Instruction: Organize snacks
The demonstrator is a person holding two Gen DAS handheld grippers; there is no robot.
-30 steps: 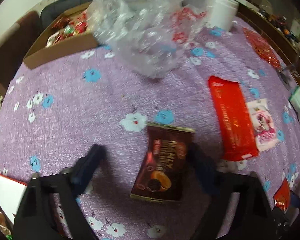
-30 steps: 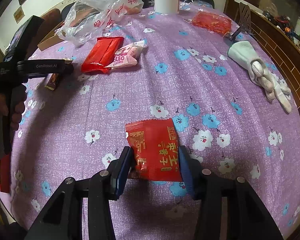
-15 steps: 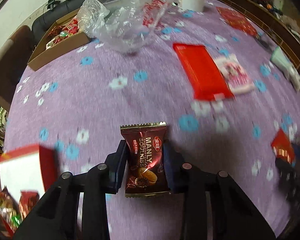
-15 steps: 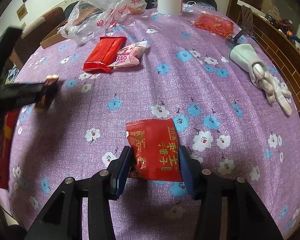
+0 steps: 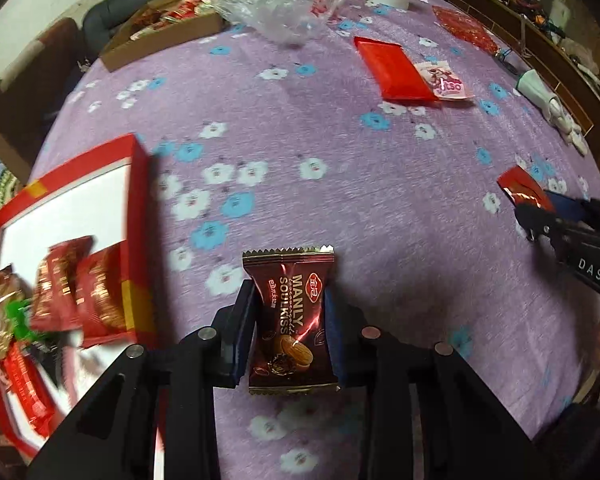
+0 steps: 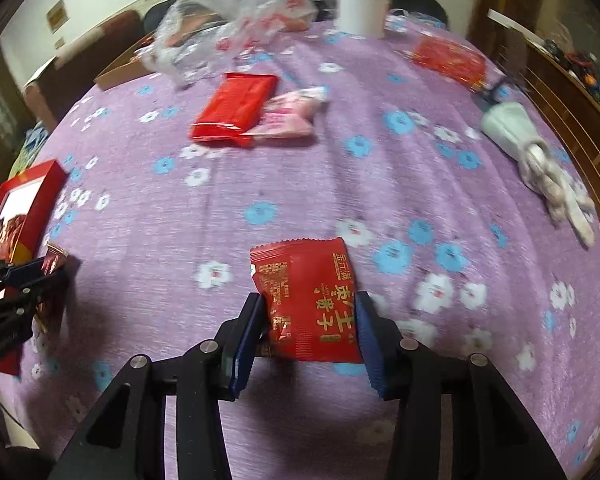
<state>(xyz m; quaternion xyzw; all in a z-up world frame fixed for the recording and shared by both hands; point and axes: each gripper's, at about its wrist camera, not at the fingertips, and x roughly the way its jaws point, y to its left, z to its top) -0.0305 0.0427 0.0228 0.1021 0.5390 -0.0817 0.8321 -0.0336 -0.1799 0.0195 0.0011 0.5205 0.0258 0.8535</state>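
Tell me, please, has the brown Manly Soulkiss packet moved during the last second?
Yes. The brown packet, shut in the left tool, has gone from beside the long red packet toward the red box.

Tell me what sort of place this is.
Probably a home dining or living room. A round table under a purple flowered tablecloth is strewn with snack packets, a sofa stands behind it, and wooden furniture lines the right side. A red box already holds snacks.

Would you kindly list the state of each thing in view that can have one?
left gripper: shut on brown snack
right gripper: shut on red snack packet
red box: open, snacks inside
cardboard box: open
white jar: lidded
plastic bag: crumpled
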